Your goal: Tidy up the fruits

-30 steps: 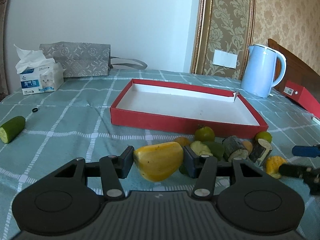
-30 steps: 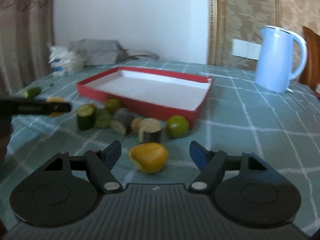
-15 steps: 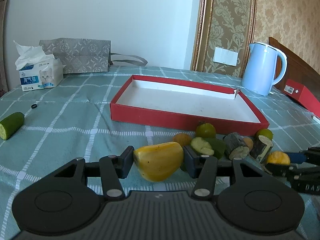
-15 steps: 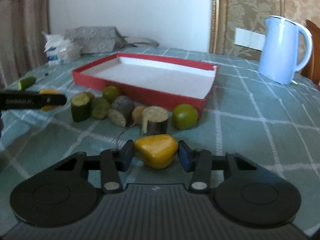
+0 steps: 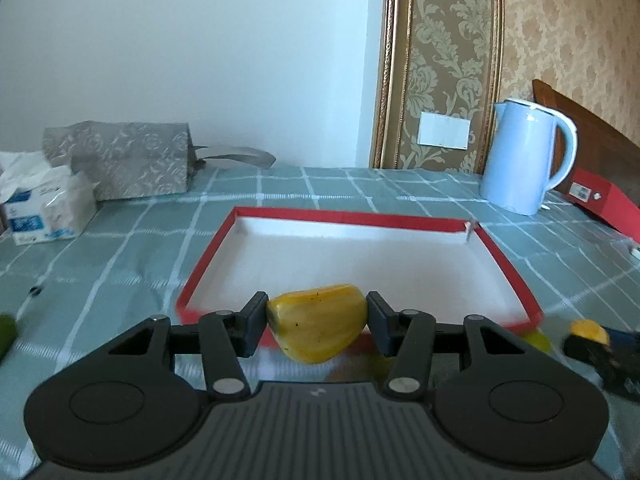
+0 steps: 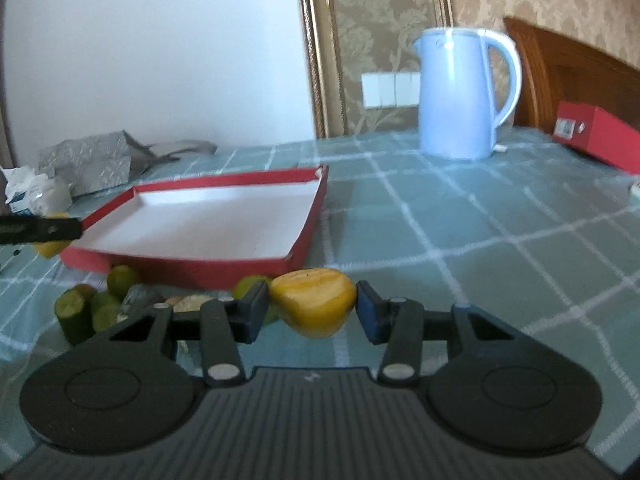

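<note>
Left gripper (image 5: 317, 322) clamps a yellow fruit piece (image 5: 318, 322) above the red tray's (image 5: 208, 264) near rim. Right gripper (image 6: 312, 307) pinches another yellow piece (image 6: 314, 302), apparently lifted, near the tray's front corner.

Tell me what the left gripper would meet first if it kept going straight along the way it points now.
Most likely the red tray: the left gripper, shut on a yellow fruit piece, points slightly down over the tray's near edge, so the fruit would probably touch the white tray floor first. Depth is hard to judge here.
</note>
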